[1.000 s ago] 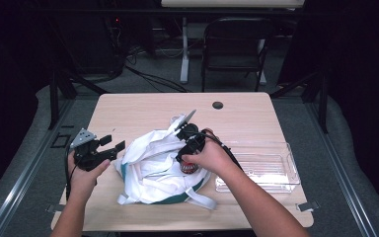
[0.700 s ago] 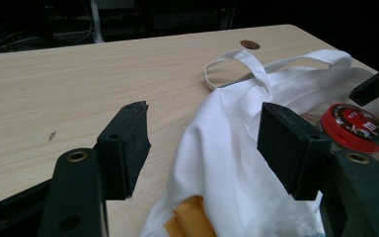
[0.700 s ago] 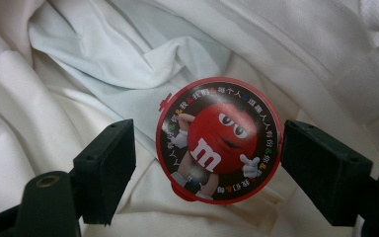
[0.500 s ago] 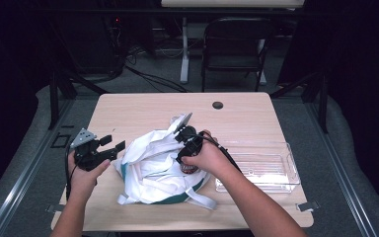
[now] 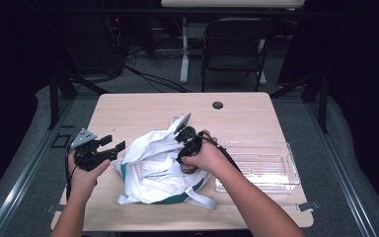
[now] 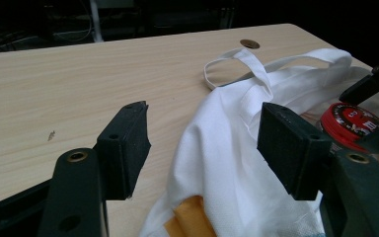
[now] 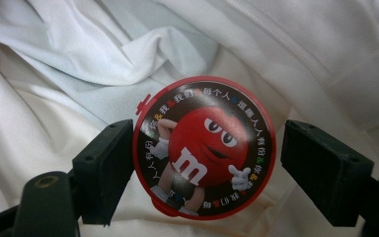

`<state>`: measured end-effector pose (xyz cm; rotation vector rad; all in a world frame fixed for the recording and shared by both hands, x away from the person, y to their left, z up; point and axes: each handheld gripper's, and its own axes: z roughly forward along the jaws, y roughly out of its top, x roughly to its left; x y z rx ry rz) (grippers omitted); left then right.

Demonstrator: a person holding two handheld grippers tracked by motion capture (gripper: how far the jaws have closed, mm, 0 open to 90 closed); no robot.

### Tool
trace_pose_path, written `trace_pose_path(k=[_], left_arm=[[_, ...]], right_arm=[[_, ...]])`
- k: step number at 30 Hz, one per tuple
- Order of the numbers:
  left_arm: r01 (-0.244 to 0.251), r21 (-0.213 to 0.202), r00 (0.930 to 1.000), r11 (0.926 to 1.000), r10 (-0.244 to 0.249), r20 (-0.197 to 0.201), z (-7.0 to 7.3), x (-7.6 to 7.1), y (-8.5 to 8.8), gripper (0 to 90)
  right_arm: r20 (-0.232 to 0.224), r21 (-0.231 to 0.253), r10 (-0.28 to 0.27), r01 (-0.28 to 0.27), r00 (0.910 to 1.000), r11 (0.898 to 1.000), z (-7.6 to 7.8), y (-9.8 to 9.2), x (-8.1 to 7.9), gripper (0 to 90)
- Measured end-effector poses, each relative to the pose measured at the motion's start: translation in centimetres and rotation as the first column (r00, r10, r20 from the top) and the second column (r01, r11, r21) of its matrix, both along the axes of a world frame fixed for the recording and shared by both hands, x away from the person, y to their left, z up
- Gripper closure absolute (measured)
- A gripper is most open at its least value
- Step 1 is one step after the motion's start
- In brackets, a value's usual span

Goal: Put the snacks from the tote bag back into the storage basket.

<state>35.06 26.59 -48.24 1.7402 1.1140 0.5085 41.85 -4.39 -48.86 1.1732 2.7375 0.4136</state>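
Pale wood-grain table [image 5: 143,106] in a dark room. A soft white cloth bag [image 5: 150,163] is crumpled at centre. The round red lidded tin [image 7: 205,147] is straddled inside it by the right gripper [image 7: 205,168], jaws wide, left pad touching, not yet clamped. Left gripper [image 6: 209,143] is held wide, empty, at the bag's 9 o'clock. Clear plastic tray [image 5: 259,165] at 3 o'clock is unfilled.

clear plastic bin [image 5: 259,165] | folding chair [image 5: 234,47] bkgd | table [image 5: 143,108]

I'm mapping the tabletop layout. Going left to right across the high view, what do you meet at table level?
left gripper → white bag → right gripper, over the bag's right part → clear plastic tray
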Motion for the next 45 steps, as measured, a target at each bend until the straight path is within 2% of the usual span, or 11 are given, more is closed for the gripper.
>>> trace_pose_path(k=[7, 17, 27, 31, 32, 33, 42, 45], left_arm=[[0.001, 0.0, 1.0, 1.0, -0.001, -0.001, 0.0, 0.0, 0.0, 36.7], [0.001, 0.0, 1.0, 1.0, -0.001, -0.001, 0.0, 0.0, 0.0, 36.7], [0.002, -0.001, 1.0, 1.0, -0.002, -0.001, 0.0, 0.0, 0.0, 36.7], [0.0, -0.003, 1.0, 1.0, 0.0, -0.002, 0.0, 0.0, 0.0, 36.7], [0.0, -0.003, 1.0, 1.0, 0.0, -0.002, 0.0, 0.0, 0.0, 36.6], [0.0, -0.001, 1.0, 1.0, 0.0, -0.001, 0.0, 0.0, 0.0, 36.6], [0.001, -0.001, 1.0, 1.0, -0.001, -0.001, 0.0, 0.0, 0.0, 36.7], [0.001, -0.002, 1.0, 1.0, -0.001, 0.0, 0.0, 0.0, 0.0, 36.7]], right_arm=[[-0.027, -0.008, 0.001, -0.002, 0.9996, 1.0, -0.4, 0.2, 0.2, 21.9], [-0.042, -0.022, 0.009, -0.01, 0.9991, 1.0, -0.6, 0.3, 0.2, 24.8], [-0.035, -0.03, 0.017, -0.018, 0.9992, 0.999, -1.1, 0.5, 0.3, 25.2], [-0.044, -0.031, 0.017, -0.018, 0.9989, 0.999, -1.0, 0.4, 0.3, 25.4], [-0.061, -0.042, 0.024, -0.026, 0.9979, 0.999, -0.8, 0.4, 0.3, 25.4], [-0.063, -0.033, 0.016, -0.018, 0.9979, 0.999, -0.8, 0.4, 0.3, 25.4], [-0.06, -0.01, 0.014, -0.015, 0.9981, 1.0, -0.5, 0.4, 0.0, 25.5], [-0.057, -0.016, 0.017, -0.018, 0.9982, 1.0, -0.1, 0.5, -0.2, 25.5]])
